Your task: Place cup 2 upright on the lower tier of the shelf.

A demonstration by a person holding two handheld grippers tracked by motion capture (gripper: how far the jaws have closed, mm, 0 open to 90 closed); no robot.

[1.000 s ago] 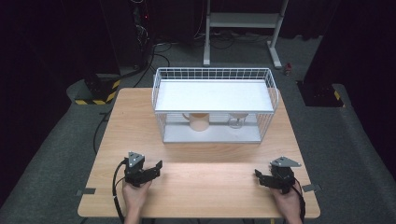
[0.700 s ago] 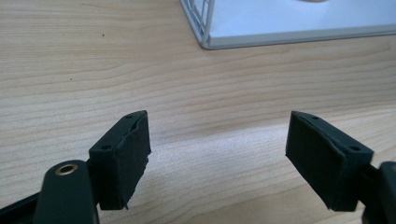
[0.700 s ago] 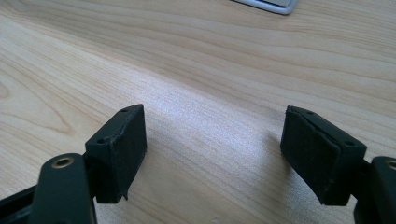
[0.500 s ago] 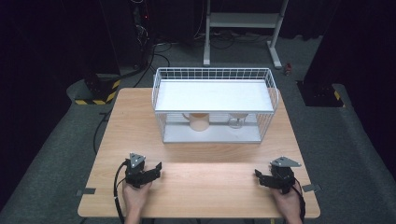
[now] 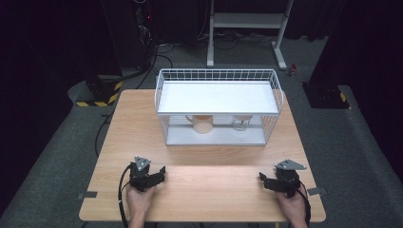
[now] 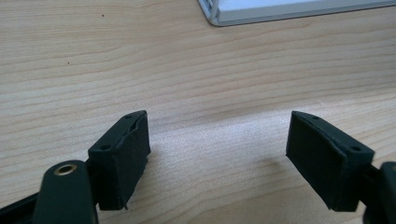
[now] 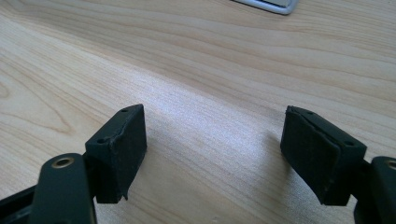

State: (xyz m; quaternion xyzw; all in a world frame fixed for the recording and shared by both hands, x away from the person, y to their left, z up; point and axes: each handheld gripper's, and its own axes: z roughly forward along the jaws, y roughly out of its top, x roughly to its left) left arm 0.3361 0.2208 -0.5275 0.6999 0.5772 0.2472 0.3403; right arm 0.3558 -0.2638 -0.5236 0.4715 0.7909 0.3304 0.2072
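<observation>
Hands at near table edge (image 5: 204,190), left gripper (image 5: 159,174) and right gripper (image 5: 264,179) resting low, angled inward, jaws spread wide, gripping nothing; wire rack (image 5: 216,107) beyond.

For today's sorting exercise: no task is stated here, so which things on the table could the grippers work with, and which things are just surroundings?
Likely to be worked with:
wire rack
cup under its shelf
glass beside the cup
left gripper, open
right gripper, open

Just surroundings:
metal stand
floor cables
striped block
</observation>
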